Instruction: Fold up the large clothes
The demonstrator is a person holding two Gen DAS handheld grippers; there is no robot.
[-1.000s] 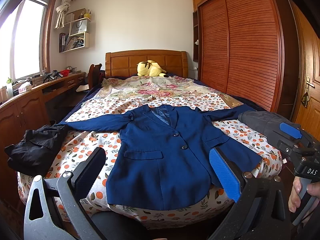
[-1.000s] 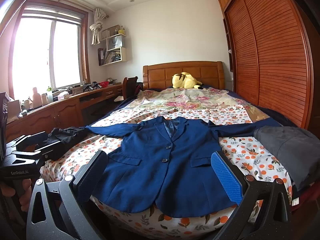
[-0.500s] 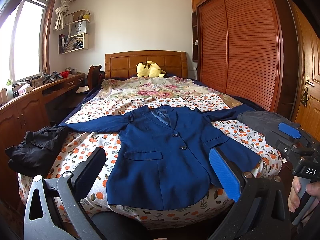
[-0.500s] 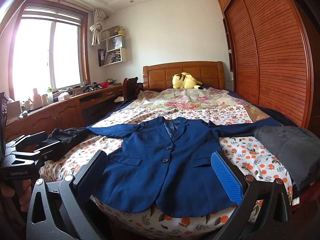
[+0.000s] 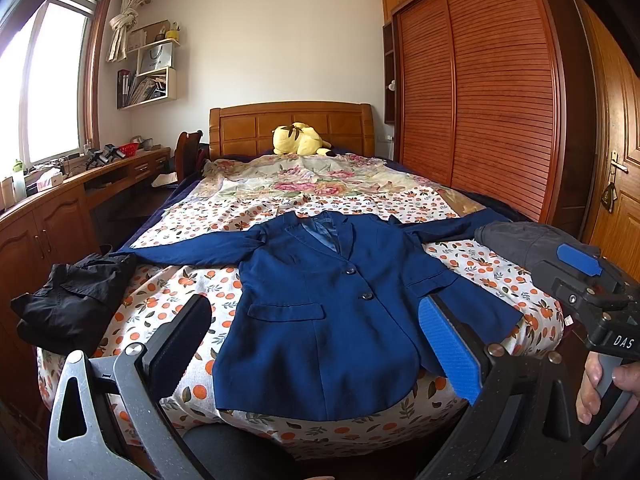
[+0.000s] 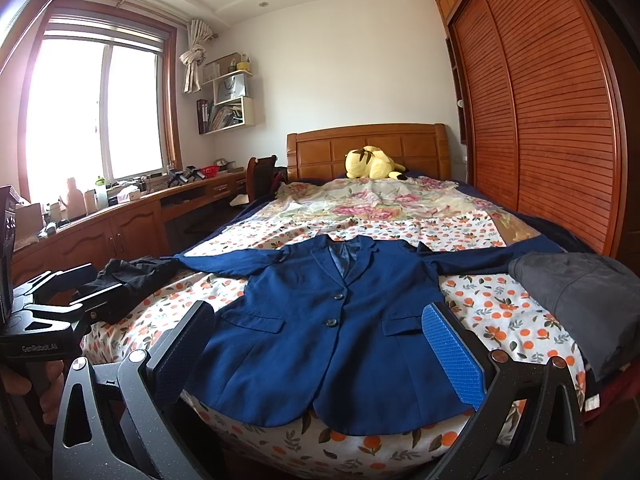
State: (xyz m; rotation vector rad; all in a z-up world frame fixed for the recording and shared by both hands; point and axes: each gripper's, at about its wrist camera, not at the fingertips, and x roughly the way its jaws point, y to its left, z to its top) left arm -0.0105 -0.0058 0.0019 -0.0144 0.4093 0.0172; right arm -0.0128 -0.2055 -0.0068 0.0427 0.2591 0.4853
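Bed [image 5: 248, 304] (orange-print sheet) bears blue jacket [image 5: 328, 320], black garment [image 5: 72, 300].

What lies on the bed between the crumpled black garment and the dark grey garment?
The navy blue blazer, spread flat, buttoned and sleeves out, between black garment and grey garment; left wrist view.

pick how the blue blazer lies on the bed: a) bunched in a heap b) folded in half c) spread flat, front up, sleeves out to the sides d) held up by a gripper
c: the blue blazer lies flat on the bed, buttons showing, both sleeves stretched sideways.

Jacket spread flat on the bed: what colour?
Navy blue jacket, dark buttons; clearest in the right wrist view.
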